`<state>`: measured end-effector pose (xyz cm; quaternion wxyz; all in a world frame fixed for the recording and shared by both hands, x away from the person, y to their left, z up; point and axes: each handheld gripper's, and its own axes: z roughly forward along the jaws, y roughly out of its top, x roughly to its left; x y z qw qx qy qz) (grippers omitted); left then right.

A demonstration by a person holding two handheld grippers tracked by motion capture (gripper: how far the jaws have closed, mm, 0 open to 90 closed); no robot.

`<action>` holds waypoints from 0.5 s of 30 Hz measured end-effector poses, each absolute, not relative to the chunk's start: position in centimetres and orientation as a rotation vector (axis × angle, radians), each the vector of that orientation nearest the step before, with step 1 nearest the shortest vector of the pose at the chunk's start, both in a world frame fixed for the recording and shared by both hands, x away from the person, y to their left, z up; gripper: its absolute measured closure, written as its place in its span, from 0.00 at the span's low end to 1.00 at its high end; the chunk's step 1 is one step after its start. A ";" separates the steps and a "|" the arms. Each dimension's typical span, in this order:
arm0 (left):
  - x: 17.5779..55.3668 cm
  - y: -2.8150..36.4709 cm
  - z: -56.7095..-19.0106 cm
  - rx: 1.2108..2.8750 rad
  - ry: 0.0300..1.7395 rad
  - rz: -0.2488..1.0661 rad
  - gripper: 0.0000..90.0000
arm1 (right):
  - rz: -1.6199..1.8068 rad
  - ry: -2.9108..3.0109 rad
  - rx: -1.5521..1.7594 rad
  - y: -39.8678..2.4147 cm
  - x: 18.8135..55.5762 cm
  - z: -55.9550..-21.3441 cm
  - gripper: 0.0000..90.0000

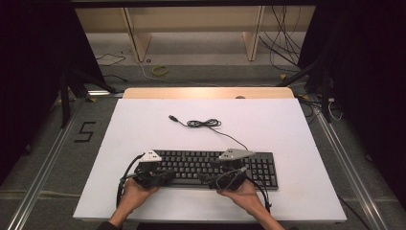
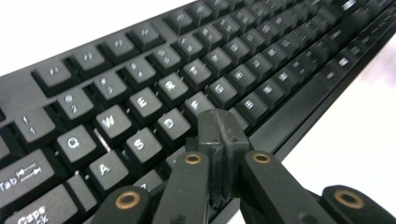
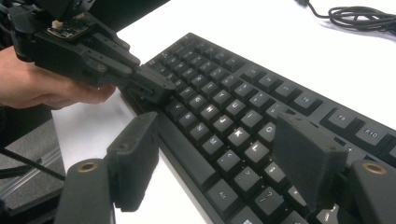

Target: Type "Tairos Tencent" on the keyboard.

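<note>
A black keyboard (image 1: 210, 165) lies on the white tabletop (image 1: 143, 124) near its front edge. Its cable (image 1: 203, 123) runs back to a loose coil and a plug (image 1: 173, 118). A hand holds my left gripper (image 1: 170, 176) over the keyboard's left end. In the left gripper view my left gripper (image 2: 222, 135) is shut with nothing between its pads, its tip just over the lower letter keys (image 2: 140, 105). My right gripper (image 1: 207, 181) hovers at the keyboard's front middle. In the right gripper view my right gripper (image 3: 219, 154) stands open above the keys (image 3: 224, 121), facing my left gripper (image 3: 149, 86).
A wooden strip (image 1: 206, 92) borders the tabletop's far edge. Beyond it are shelf legs and loose cables on the floor (image 1: 282, 48). A "5" mark (image 1: 85, 132) sits on the grey floor at the left. Metal rails (image 1: 43, 167) run along both sides.
</note>
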<state>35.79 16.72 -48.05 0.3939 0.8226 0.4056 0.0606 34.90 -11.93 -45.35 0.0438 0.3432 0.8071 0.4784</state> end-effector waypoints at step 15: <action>35.7 16.8 -47.9 2.080 1.024 0.166 0.97 | 1.460 2.477 1.049 -11.8 34.7 -45.5 0.36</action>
